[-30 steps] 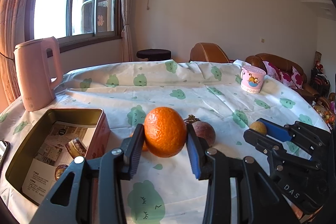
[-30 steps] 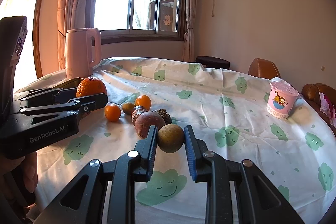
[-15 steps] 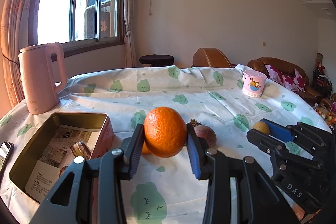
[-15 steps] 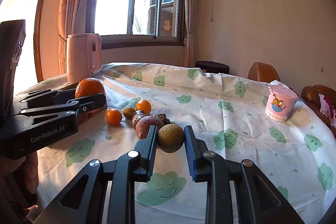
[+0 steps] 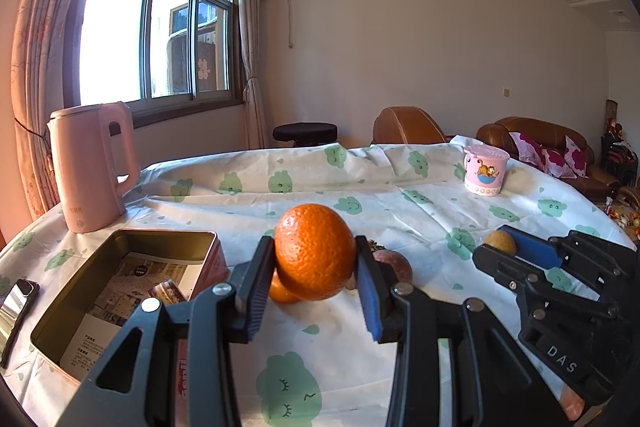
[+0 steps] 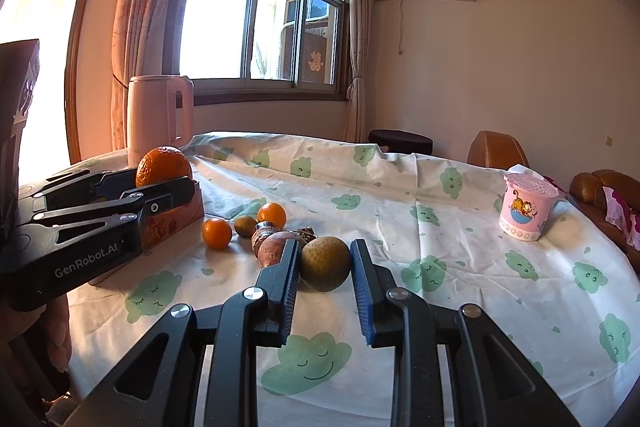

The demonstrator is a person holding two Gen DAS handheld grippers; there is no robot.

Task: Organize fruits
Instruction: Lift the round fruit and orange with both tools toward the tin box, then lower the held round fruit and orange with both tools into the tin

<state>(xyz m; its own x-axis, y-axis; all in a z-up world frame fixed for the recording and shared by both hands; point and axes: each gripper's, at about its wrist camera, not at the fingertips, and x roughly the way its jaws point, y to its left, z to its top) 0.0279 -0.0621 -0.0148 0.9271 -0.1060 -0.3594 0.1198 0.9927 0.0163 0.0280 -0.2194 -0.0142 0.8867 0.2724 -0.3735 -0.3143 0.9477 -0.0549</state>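
Note:
My left gripper (image 5: 314, 263) is shut on a large orange (image 5: 315, 251) and holds it above the table, just right of an open metal tin (image 5: 120, 291). My right gripper (image 6: 325, 263) is shut on a brownish-yellow round fruit (image 6: 325, 263), held above the tablecloth. Each gripper shows in the other's view: the left gripper (image 6: 164, 183) with the orange (image 6: 163, 165), the right gripper (image 5: 500, 247) with the brown fruit (image 5: 500, 242). On the cloth lie two small oranges (image 6: 217, 233) (image 6: 272, 215), a small brown fruit (image 6: 245, 225) and a purplish fruit (image 6: 276, 247).
A pink kettle (image 5: 92, 167) stands behind the tin. A pink cartoon cup (image 5: 485, 169) stands at the far right of the table. A phone (image 5: 18, 303) lies left of the tin. Chairs and a stool stand beyond the far table edge.
Both grippers have risen and tilted up while keeping their fruit. The table and tin sit lower in both views.

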